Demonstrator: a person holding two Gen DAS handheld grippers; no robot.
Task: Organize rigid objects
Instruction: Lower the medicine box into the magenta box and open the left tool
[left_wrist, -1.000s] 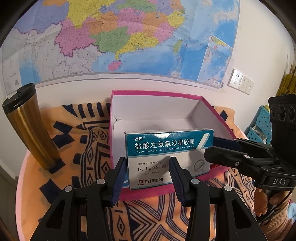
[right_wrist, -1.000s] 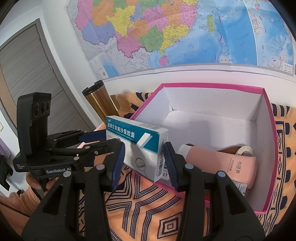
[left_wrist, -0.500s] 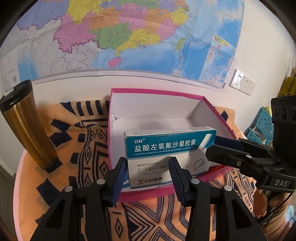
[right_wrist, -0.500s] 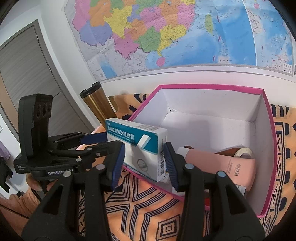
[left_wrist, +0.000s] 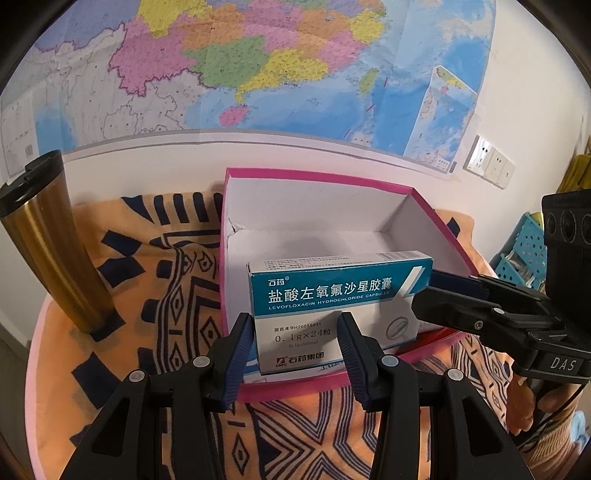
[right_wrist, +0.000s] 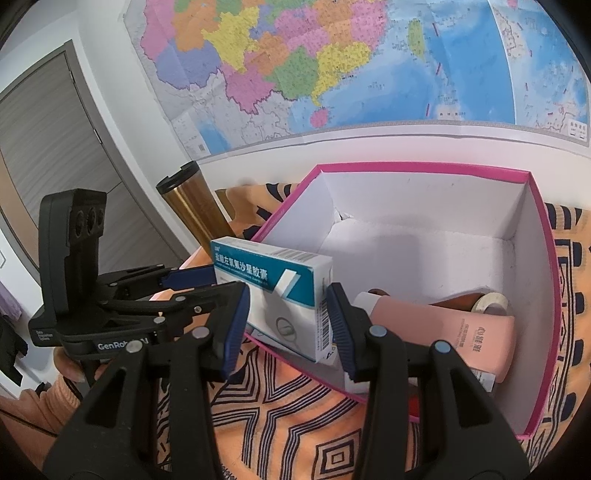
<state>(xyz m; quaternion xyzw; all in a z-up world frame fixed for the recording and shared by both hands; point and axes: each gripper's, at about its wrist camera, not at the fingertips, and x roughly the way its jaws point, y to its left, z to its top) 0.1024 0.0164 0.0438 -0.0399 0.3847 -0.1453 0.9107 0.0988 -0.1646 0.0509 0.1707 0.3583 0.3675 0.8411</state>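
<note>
A teal-and-white medicine box (left_wrist: 340, 306) is held upright over the near left corner of a pink box with white inside (left_wrist: 436, 221). My right gripper (right_wrist: 286, 319) is shut on the medicine box (right_wrist: 280, 295), gripping its end. My left gripper (left_wrist: 295, 343) is open just in front of the medicine box, its jaws apart and not pressing it. In the right wrist view the pink box (right_wrist: 543, 258) holds a pink tube (right_wrist: 443, 332) and a tape roll (right_wrist: 487, 301).
A gold tumbler with a black lid (left_wrist: 48, 243) stands left of the pink box on an orange patterned cloth (left_wrist: 147, 295). A wall map hangs behind. Blue baskets (left_wrist: 524, 251) sit at the far right. A grey door (right_wrist: 55, 166) is at left.
The medicine box has sunk a little lower into the pink box and moved slightly further over its rim. Both grippers have followed with only small shifts.
</note>
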